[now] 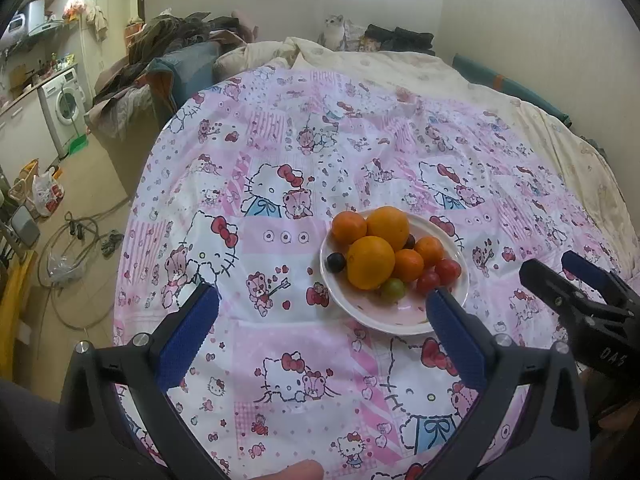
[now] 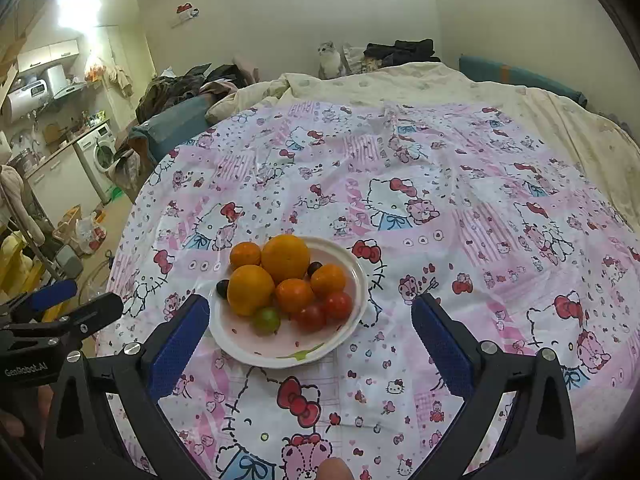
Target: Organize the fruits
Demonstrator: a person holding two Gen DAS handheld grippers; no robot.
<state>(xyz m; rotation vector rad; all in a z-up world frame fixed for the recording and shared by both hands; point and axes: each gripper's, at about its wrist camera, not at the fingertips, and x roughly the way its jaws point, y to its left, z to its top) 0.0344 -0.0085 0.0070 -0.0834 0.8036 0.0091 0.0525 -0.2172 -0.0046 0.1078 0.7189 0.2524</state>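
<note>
A white plate [image 1: 404, 326] [image 2: 256, 354] sits on the pink cartoon-print cloth [image 1: 304, 184] [image 2: 440, 208]. It holds two big oranges [image 1: 370, 262] [image 2: 285, 258], three small tangerines [image 1: 349, 227] [image 2: 294, 295], two red tomatoes [image 1: 447, 271] [image 2: 338, 305], a green grape [image 1: 393, 289] [image 2: 267, 320] and dark grapes [image 1: 336, 262] [image 2: 222, 288]. My left gripper [image 1: 322, 300] is open and empty, just short of the plate. My right gripper [image 2: 310, 308] is open and empty, its left finger beside the plate; it also shows in the left wrist view [image 1: 560, 270].
The cloth lies over a bed with a cream duvet [image 1: 400, 64] [image 2: 420, 80]. A cat [image 1: 334, 30] [image 2: 330, 58] sits at the far end. Piled clothes [image 1: 176, 32] and a washing machine [image 1: 66, 106] are to the left, past the bed's edge.
</note>
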